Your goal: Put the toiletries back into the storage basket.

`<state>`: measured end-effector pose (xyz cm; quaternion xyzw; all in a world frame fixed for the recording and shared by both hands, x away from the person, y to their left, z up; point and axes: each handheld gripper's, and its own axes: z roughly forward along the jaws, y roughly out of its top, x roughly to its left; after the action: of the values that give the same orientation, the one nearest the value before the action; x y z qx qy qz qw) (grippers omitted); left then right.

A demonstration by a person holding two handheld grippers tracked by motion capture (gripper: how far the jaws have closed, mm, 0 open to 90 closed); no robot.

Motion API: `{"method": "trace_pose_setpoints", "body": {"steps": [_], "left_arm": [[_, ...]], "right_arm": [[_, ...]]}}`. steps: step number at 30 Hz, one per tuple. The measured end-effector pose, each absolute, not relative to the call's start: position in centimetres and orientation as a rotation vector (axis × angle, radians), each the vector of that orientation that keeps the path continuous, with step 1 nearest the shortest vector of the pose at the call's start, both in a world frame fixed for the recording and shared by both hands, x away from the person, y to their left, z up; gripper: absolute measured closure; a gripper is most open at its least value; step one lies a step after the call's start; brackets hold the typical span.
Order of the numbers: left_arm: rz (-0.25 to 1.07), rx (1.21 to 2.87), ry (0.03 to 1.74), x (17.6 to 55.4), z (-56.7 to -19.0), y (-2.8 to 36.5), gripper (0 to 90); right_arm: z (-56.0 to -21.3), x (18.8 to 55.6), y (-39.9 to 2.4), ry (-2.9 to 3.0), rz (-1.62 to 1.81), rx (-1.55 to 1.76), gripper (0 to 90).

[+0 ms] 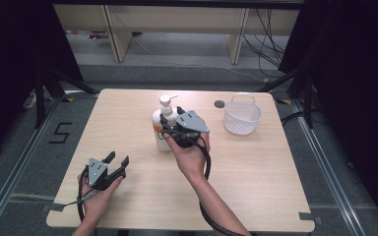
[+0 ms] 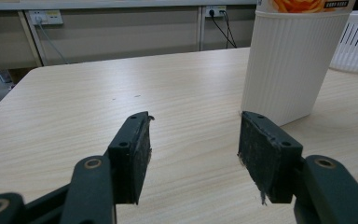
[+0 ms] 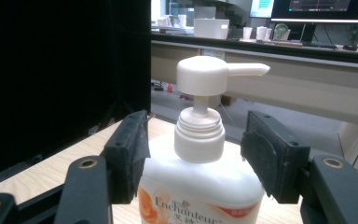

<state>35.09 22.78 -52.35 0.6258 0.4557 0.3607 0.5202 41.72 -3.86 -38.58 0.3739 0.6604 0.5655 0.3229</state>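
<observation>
The left gripper [image 1: 118,162] rested low on the near left part of the table [image 1: 128,196], well apart from the work. Its jaws stood open with nothing between them, only bare wood, as the left gripper view showed. I think it was parked there so that it would not disturb the other hand, and could come to help if needed.

Near the middle of the table stood the pump bottle [image 1: 161,129], upright, a white bottle with an orange label. The right gripper [image 1: 171,118] was just at its right side, at the height of the neck. In the right gripper view the bottle's neck and shoulder [image 3: 199,140] sat between the two jaws, but the pads [image 3: 133,149] did not press on it; a gap was visible on both sides. So the jaws were about half open and held nothing. Probably they were placed around the neck because it is narrow and gives a safe grip under the pump head.

Farther right, the white basket [image 1: 242,117] stood empty, apart from the bottle.
</observation>
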Motion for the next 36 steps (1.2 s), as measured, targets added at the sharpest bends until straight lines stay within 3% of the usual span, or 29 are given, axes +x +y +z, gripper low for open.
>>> {"method": "trace_pose_setpoints", "body": {"steps": [18, 36], "left_arm": [[0.862, 1.503, 1.091, 35.1, -52.3, 22.8, 42.8], [0.854, 1.498, 1.093, 35.2, -52.4, 22.8, 42.6]], "right_arm": [[-37.8, 44.3, -2.0, 1.726, 1.453, 1.025, 38.0], [-37.3, 45.7, -1.2, 1.718, 1.427, 1.059, 43.4]]}}
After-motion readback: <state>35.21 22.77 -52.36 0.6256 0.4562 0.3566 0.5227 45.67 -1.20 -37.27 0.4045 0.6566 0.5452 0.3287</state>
